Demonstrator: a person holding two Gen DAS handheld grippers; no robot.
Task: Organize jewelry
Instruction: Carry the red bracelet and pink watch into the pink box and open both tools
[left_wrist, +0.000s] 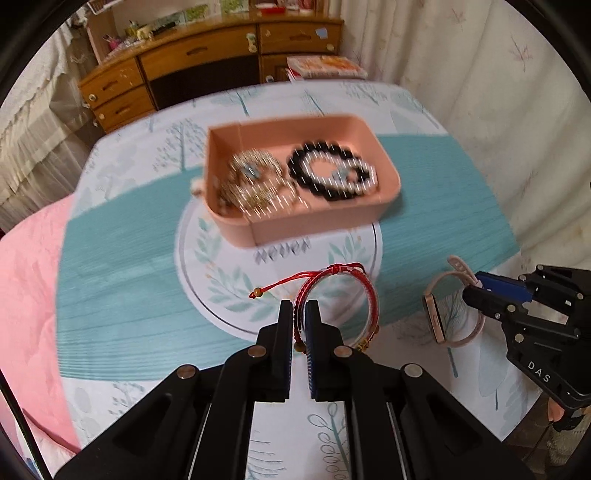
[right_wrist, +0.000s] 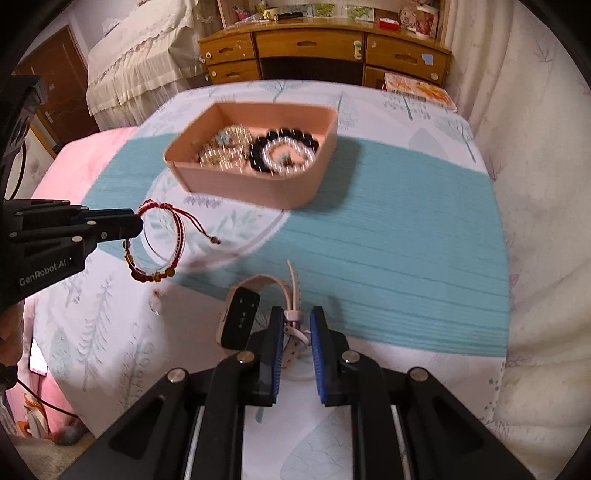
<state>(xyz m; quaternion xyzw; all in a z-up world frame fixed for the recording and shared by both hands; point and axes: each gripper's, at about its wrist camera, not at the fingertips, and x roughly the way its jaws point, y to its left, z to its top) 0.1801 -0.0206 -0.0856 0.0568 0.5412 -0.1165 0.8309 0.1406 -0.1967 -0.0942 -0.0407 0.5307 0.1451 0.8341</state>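
A pink open box (left_wrist: 314, 225) (right_wrist: 258, 184) sits on the bed's patterned cover, holding black bead bracelets (left_wrist: 332, 171) (right_wrist: 282, 151) and gold jewelry (left_wrist: 255, 181) (right_wrist: 221, 149). My left gripper (left_wrist: 299, 308) (right_wrist: 138, 225) is shut on red cord bracelets (left_wrist: 358, 291) (right_wrist: 177, 236), held above the cover just short of the box. My right gripper (right_wrist: 297, 317) (left_wrist: 471, 286) is shut on the strap of a pink smartwatch (right_wrist: 242, 317) (left_wrist: 436, 317), to the right of the left gripper.
A wooden dresser (right_wrist: 314, 48) (left_wrist: 192, 62) stands beyond the bed. A pink blanket (left_wrist: 29, 280) lies at the left. A curtain (right_wrist: 535, 221) hangs at the right. Books (left_wrist: 325, 66) lie near the far bed corner.
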